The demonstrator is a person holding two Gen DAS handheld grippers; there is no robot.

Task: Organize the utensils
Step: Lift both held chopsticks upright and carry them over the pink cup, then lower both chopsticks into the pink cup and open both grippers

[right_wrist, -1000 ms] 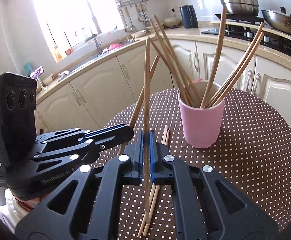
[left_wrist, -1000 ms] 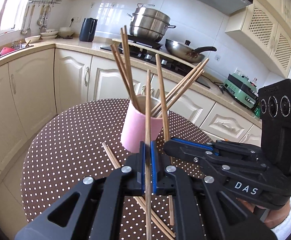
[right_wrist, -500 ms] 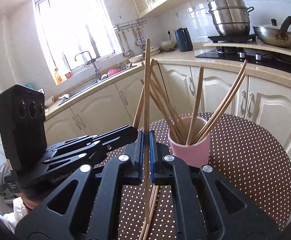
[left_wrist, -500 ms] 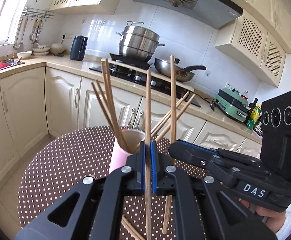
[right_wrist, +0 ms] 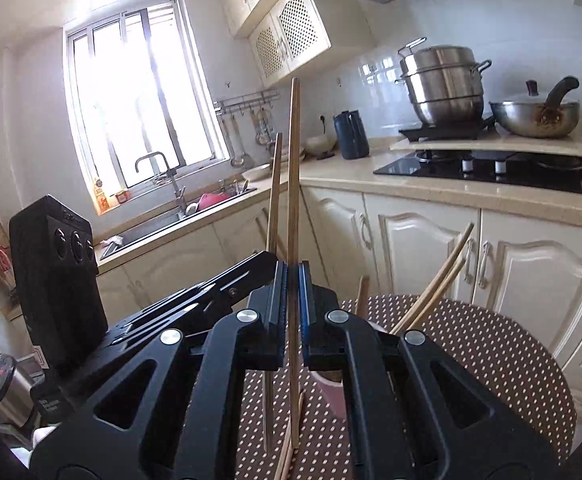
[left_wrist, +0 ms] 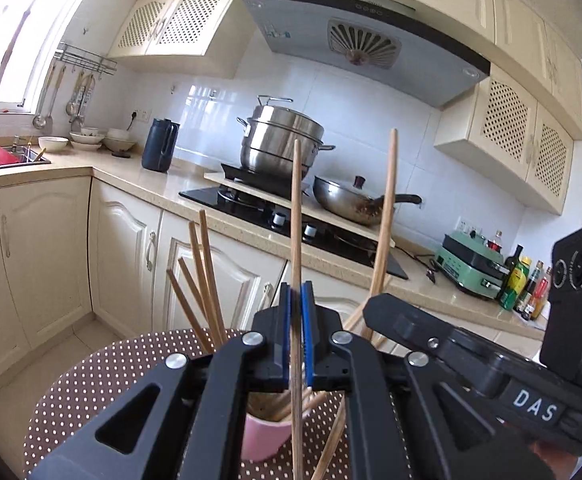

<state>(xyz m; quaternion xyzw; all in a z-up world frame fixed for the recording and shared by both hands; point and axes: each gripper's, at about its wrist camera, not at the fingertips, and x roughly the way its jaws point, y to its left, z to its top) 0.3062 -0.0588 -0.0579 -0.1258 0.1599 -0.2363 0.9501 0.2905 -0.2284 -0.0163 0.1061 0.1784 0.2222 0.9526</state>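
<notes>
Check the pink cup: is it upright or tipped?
Upright. The pink cup stands on the dotted table, mouth upward, chopsticks fanning up from it.

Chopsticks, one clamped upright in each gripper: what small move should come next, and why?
Probably carry the left gripper so its chopstick hangs over the pink cup, then lower it. The cup already holds other chopsticks, both held sticks stand clear above the table, and the right gripper can follow.
</notes>
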